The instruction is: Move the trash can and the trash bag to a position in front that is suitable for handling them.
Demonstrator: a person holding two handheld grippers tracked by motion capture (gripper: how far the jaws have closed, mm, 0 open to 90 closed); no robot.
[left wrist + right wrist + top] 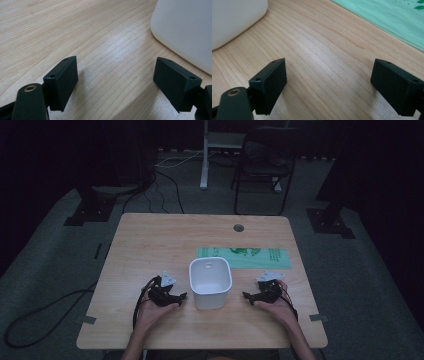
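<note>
Dimly lit, white bin (210, 281) cropped beside left tongs (115, 82), floor dark.

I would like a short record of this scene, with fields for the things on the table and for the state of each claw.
table: wooden, with a round hole near the far edge
bin: white, upright, empty, between the two claws
bag: green, flat, behind the bin
left claw: open, holds nothing, beside the bin
right claw: open, holds nothing, beside the bin
contact: neither claw touches the bin
</note>
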